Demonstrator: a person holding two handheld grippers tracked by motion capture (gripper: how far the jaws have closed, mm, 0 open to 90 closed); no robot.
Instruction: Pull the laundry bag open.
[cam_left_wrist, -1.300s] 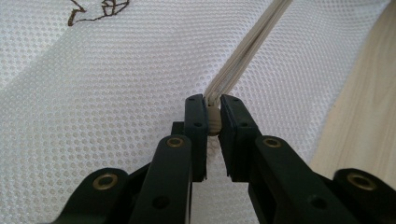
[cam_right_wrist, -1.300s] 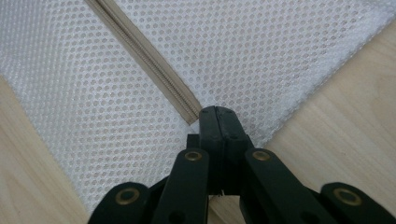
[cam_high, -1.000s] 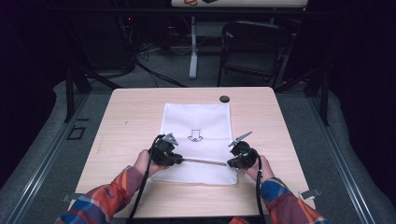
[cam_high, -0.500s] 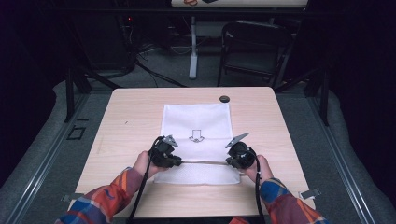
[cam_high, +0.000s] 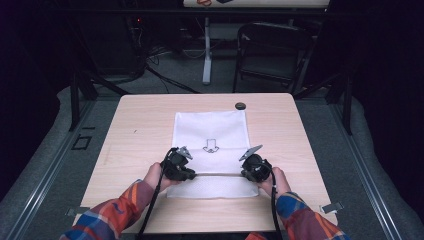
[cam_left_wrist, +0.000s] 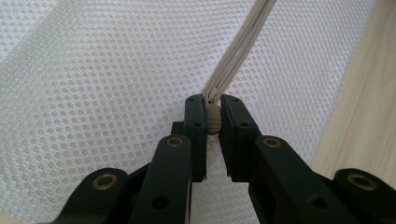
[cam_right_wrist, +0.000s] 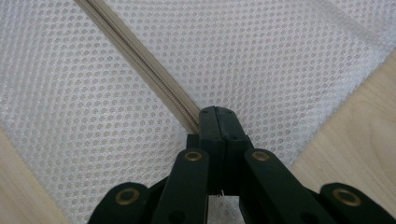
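Observation:
A white mesh bag (cam_high: 210, 130) lies flat in the middle of the wooden table (cam_high: 135, 130), with a black arrow printed on it. Its beige zipper (cam_high: 218, 175) runs across the near part, between my two grippers. My left gripper (cam_high: 189, 174) is shut on the beige zipper pull (cam_left_wrist: 213, 119), and the zipper tape (cam_left_wrist: 238, 51) leads away from its jaws over the mesh (cam_left_wrist: 102, 93). My right gripper (cam_high: 248, 174) is shut on the zipper's other end, where the zipper (cam_right_wrist: 140, 60) meets its tips (cam_right_wrist: 217, 116).
A small black round object (cam_high: 240, 105) sits near the table's far edge. Bare wood shows left and right of the bag (cam_right_wrist: 355, 135). Beyond the table stand a dark chair (cam_high: 270, 50) and a white post (cam_high: 207, 50).
Both hands stay about where they were, the right one shifted slightly. The zipper between the grippers now lies level. Both grips are unchanged.

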